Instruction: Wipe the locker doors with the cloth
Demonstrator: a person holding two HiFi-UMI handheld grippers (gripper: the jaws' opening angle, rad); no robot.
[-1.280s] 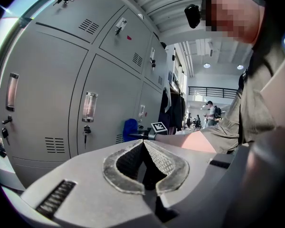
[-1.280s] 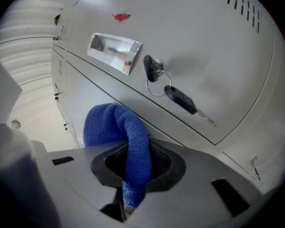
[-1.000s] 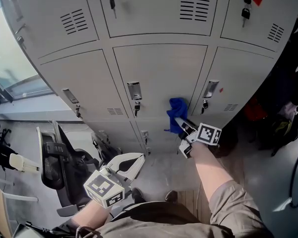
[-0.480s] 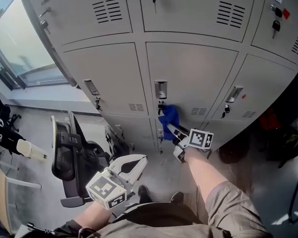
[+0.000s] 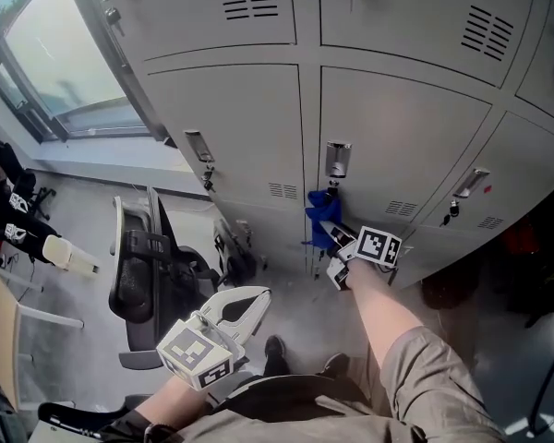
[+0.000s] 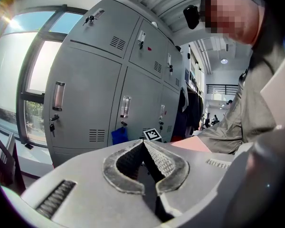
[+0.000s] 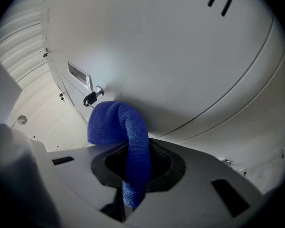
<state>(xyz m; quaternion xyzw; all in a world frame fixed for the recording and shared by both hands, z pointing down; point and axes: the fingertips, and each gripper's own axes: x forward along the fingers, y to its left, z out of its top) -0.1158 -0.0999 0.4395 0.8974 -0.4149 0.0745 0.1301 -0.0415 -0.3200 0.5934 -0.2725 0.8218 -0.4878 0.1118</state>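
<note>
The right tool (image 5: 333,233) was clamped on the blue cloth (image 5: 319,215), which it held against the grey locker doors (image 5: 402,146) just at 6 o'clock from the lock handle (image 5: 337,159) of the middle door, close to the seam with the row beneath. In the right gripper view the cloth (image 7: 119,127) stood between the jaws of the right tool (image 7: 135,164) as a rolled strip. Its long axis ran from 6 o'clock up towards 12 o'clock, along the jaws and out to the door, then bent over to about 10 o'clock, where the bunched free end met the metal below a hanging key (image 7: 90,98). From the head view the same strip pointed from the tool towards 11 o'clock. The left tool (image 5: 255,301) hung low at 7 o'clock of the head view, well apart from the lockers and above an office chair (image 5: 140,275). In its own view the left tool (image 6: 143,148) had its padded jaws together at the tips with nothing between them. As a judgement, the wiping was under way on this one door near its lock. The doors showed no streaks or damp marks, so which panels were already done could not be told. The doors at 9 o'clock and 3 o'clock and the row at 12 o'clock probably remained to be covered.
</note>
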